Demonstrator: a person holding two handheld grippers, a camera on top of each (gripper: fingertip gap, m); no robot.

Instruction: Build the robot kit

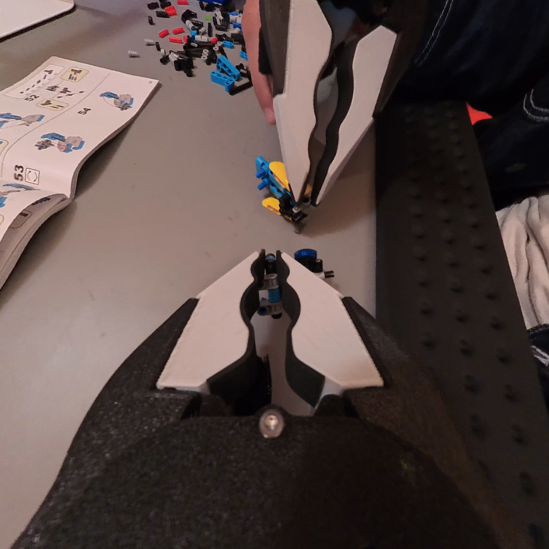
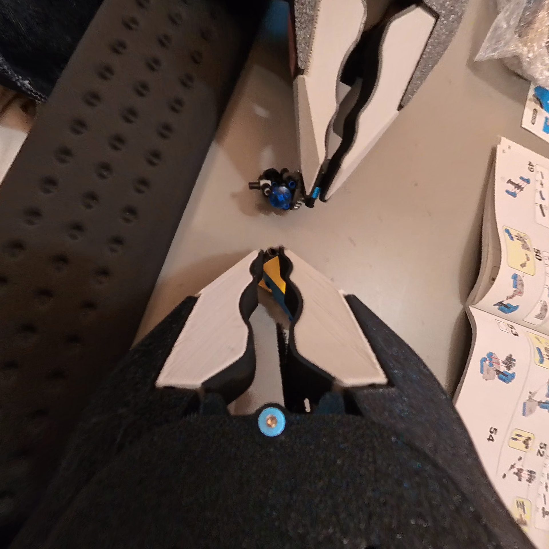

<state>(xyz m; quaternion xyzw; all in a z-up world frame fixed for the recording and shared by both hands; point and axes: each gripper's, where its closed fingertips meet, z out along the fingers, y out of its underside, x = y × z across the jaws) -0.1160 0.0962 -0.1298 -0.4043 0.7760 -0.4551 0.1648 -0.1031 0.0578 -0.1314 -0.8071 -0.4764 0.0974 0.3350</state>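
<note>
Left tongs (image 1: pixel 270 255) were clamped on a blue-black axle assy (image 1: pixel 271 285); right tongs (image 2: pixel 271 252) gripped a yellow-blue assy (image 2: pixel 274 276). Both met tip-to-tip above the grey surface (image 1: pixel 178 237), w/ open manual (image 1: pixel 59 124) at 10 o'clock.

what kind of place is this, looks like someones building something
Most likely a hobby or work table set up for building a toy brick model. An open instruction booklet lies on the grey tabletop, a pile of loose small building pieces sits beyond it, and each gripper, left and right, is shut on a small sub-assembly.
</note>
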